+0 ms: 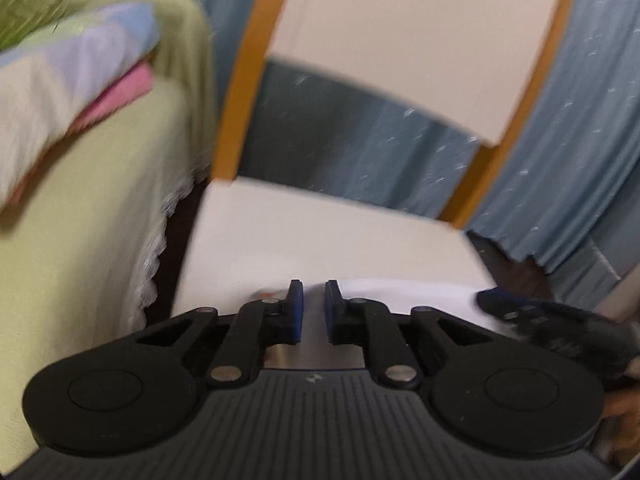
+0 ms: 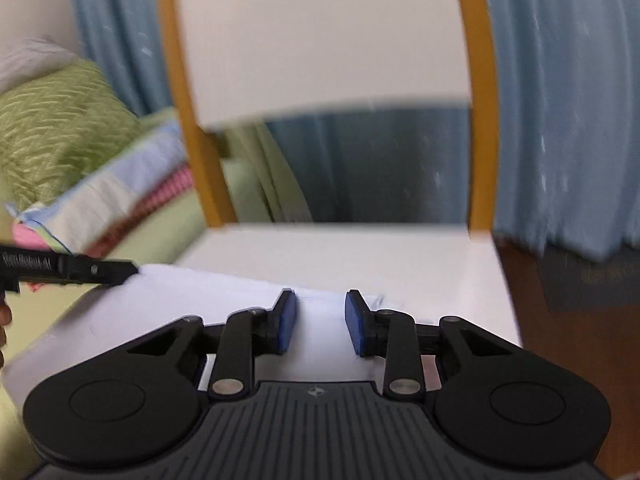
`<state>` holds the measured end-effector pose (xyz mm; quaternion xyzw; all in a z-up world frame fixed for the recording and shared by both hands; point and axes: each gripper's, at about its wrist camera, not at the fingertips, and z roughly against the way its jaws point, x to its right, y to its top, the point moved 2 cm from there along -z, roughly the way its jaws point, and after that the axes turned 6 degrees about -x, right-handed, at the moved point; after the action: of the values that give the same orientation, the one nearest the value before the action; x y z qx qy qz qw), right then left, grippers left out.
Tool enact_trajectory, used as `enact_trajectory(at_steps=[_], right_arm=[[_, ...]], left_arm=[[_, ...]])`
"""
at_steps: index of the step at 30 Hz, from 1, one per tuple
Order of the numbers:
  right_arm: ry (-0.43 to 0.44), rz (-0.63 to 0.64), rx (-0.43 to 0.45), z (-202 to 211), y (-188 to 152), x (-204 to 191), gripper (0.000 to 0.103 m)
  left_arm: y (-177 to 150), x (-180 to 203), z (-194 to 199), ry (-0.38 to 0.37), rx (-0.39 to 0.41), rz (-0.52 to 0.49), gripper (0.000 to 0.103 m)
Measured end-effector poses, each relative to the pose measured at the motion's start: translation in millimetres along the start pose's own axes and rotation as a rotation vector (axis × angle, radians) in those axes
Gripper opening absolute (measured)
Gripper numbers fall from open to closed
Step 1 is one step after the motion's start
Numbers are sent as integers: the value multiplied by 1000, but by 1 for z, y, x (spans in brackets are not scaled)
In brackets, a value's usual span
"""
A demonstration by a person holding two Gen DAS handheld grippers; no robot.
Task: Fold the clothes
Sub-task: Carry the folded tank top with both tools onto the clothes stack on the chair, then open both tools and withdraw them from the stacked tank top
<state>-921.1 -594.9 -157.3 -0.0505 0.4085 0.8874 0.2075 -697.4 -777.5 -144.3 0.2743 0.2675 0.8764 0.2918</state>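
the blue curtain (image 2: 560,120) fills the back of both views, and in front of it stands a chair (image 2: 320,40) with a white backrest and orange-brown posts. at the left of the frames is a bed (image 1: 80,220) with a pale green cover, and on it, in the upper left, lies a pile of folded clothes (image 1: 80,68). the white chair seat (image 2: 360,256) takes the middle of each view, and the white garment (image 2: 180,300) lies on its near part, with its long axis running from left to right across the frame. the right gripper (image 2: 321,320) has its jaws spread, with a raised fold of the garment between them; i cannot tell if the pads already press on it. the left gripper (image 1: 314,308) has its jaws almost together at the garment's edge, in the lower middle of its view, and the blur hides whether cloth is pinched. both hands are about equally near. behind the garment the seat is bare, so i judge there is room to fold away from the cameras; the seat's right edge is close.
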Motion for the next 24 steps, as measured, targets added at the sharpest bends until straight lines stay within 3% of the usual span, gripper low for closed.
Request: enact_trajectory(at_steps=[7,10,14,19,22,24], right_arm=[[15,-30,10,8,6,6,30],[25,-58,103,43,1,2,32],[37,-35,165,94,-23,-17,36],[-15,84,134,105,-61,-54,36],[-45,66,53,81,-71,-58,36],[-49,42,38,73,-72,-55,36]], left_arm=[[7,-4,16,3,23,56,8],[7,-3,53,-5,68,92,8],[-20,18,100,25,88,55,9],[-63,37,102,88,45,6,10],[-76,33,82,150,-15,45,13],[-74,34,79,169,-14,46,15]])
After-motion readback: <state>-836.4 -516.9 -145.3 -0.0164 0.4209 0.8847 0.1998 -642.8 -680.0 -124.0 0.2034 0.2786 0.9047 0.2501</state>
